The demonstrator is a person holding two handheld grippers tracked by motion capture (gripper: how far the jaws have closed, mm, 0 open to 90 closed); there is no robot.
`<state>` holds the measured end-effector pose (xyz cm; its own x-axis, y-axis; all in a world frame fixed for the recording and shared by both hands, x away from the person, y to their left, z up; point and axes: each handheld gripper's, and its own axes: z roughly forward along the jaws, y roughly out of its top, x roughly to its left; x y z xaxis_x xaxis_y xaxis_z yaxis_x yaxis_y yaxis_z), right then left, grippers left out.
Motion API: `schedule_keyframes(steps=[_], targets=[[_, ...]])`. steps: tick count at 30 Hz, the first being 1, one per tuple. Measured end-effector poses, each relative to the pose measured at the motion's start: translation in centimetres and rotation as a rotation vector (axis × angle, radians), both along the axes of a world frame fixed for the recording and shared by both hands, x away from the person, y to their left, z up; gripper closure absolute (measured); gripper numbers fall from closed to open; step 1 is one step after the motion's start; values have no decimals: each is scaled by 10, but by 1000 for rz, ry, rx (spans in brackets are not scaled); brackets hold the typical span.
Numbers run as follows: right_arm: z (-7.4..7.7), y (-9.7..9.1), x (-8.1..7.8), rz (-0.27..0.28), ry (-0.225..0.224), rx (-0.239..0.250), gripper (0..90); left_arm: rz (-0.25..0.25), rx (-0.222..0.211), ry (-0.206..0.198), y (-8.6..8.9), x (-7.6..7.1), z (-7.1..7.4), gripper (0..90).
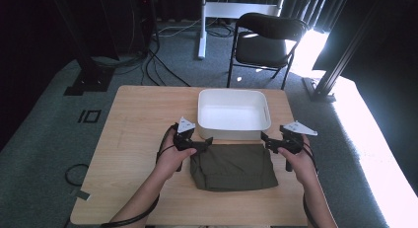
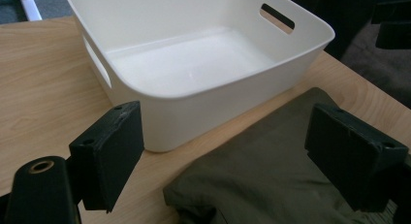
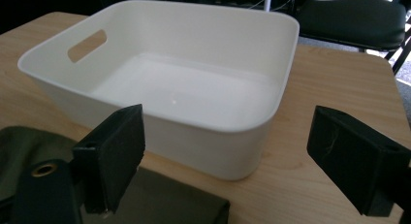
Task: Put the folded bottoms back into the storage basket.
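High view: a light wooden table (image 1: 133, 139) stands on grey carpet in a dim room, with dark curtains behind and bright light spilling in at the right. One black folding chair (image 1: 266, 40) stands beyond the far edge, beside a white stand leg, and cables trail across the floor.

One folded olive-green cloth garment (image 1: 232, 166) lies flat on the near half of the table, its long axis running left to right, its far edge just beside the near wall of one empty white rectangular plastic bin (image 1: 233, 133) with cut-out handles. The bin sits at the far middle of the table, its long side also running left to right.

Two grippers are held by a person's hands, one at each far corner of the garment. The left gripper (image 1: 203, 143) points inward at the left corner, jaws spread wide with nothing clamped between them. The right gripper (image 1: 267, 141) points inward at the right corner, its jaws likewise released and apart, the garment's corner lying below them
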<state>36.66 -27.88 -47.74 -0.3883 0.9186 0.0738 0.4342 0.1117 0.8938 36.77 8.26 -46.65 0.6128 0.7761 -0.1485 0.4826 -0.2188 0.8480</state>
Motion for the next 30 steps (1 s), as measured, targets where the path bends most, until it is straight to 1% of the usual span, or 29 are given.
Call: schedule_keyframes(steps=[2, 3, 4, 6, 7, 8, 9, 11, 12, 13, 14, 15, 16, 17, 21, 22, 24, 25, 27, 28, 29, 30], targets=[[-2, 0, -1, 0, 1, -1, 134, -7, -1, 8, 0, -3, -3, 155], [-7, 0, -5, -3, 8, -10, 134, -9, 2, 9, 0, -5, -4, 155], [-7, 0, -5, -3, 8, -10, 134, -11, 2, 11, 0, -6, -5, 155], [-13, -1, -8, 0, 17, -16, 135, -12, 4, 15, -1, -10, -9, 155], [-18, -2, -10, -2, 26, -16, 135, -12, 11, 11, -2, -11, -10, 155], [-21, -1, -12, -6, 31, -16, 134, -17, 29, 17, -4, -13, -15, 155], [-23, -1, -13, -9, 38, -19, 134, -17, 29, 17, -4, -13, -15, 155], [-26, -1, -14, -8, 43, -21, 134, -17, 29, 40, -5, -15, -20, 155], [-32, 1, -15, -16, 56, -20, 134, -25, 35, 49, -6, -17, -22, 155], [-34, 2, -16, -11, 64, -23, 134, -36, 42, 57, -8, -21, -26, 155], [-34, 2, -16, -11, 64, -23, 134, -36, 42, 57, -8, -21, -26, 154], [-39, 4, -18, -11, 75, -23, 134, -39, 43, 61, -9, -23, -27, 154], [-39, 4, -18, -11, 75, -23, 134, -48, 45, 68, -10, -25, -28, 154], [-43, 7, -20, -3, 85, -26, 134, -54, 45, 71, -11, -27, -30, 155], [-49, 11, -25, -6, 93, -32, 134, -51, 72, 84, -9, -33, -36, 155], [-51, 12, -26, -10, 97, -30, 134, -45, 65, 102, -7, -36, -40, 155], [-55, 14, -29, -10, 106, -41, 134, -43, 69, 105, -6, -37, -42, 154], [-55, 14, -29, -10, 106, -41, 134, -39, 71, 108, -5, -38, -44, 154], [-59, 17, -31, -11, 119, -41, 134, -36, 68, 125, -4, -40, -48, 154], [-63, 18, -33, -15, 130, -51, 133, -29, 63, 131, -3, -41, -50, 155], [-64, 18, -34, -17, 134, -53, 133, -7, 47, 143, -3, -43, -55, 155], [-64, 18, -34, -17, 134, -53, 133, -7, 47, 143, -3, -43, -55, 155]])
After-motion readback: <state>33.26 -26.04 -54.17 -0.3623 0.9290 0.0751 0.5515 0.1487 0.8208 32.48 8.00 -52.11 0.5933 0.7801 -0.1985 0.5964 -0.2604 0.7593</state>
